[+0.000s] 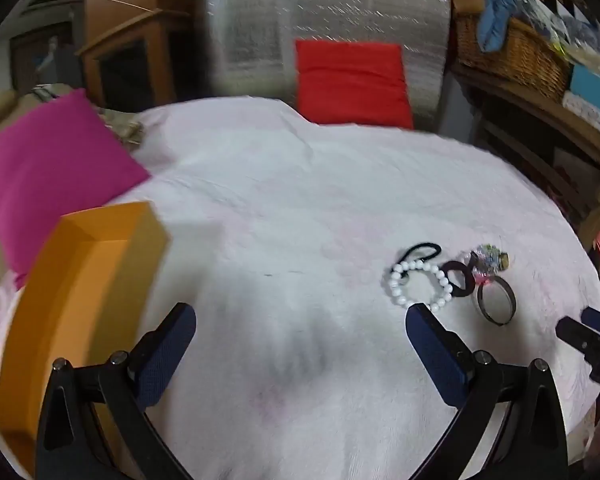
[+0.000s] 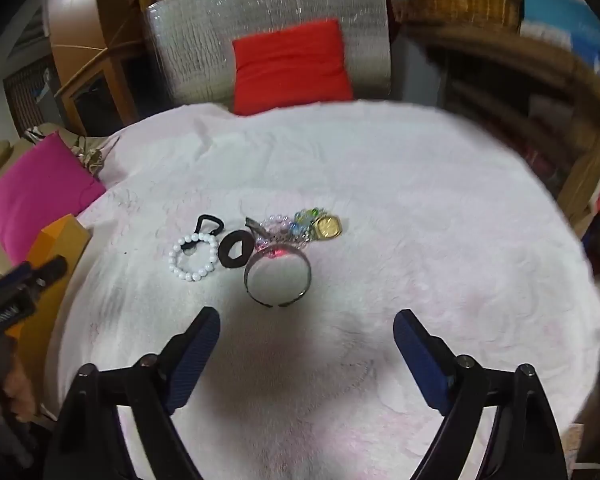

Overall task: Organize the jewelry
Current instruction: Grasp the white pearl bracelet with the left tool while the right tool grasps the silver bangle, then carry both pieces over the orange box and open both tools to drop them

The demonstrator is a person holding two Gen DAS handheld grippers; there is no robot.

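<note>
A cluster of jewelry lies on the white-pink cloth: a white pearl bracelet (image 2: 193,258) (image 1: 419,285), a thin black hair tie (image 2: 209,225) (image 1: 418,253), a thick black hair tie (image 2: 236,255) (image 1: 457,279), a dark metal bangle (image 2: 278,278) (image 1: 496,303), a coloured bead bracelet (image 2: 290,230) (image 1: 485,260) and a gold watch (image 2: 329,227). An open orange box (image 1: 80,280) (image 2: 54,240) stands at the left. My left gripper (image 1: 300,314) is open and empty, between box and jewelry. My right gripper (image 2: 306,322) is open and empty, just short of the bangle.
A magenta cushion (image 1: 48,164) lies far left, a red cushion (image 1: 350,82) at the back against a silver foil panel (image 1: 324,20). A wicker basket (image 1: 512,50) sits on wooden shelves at the right. The cloth-covered table (image 2: 420,240) has a rounded edge.
</note>
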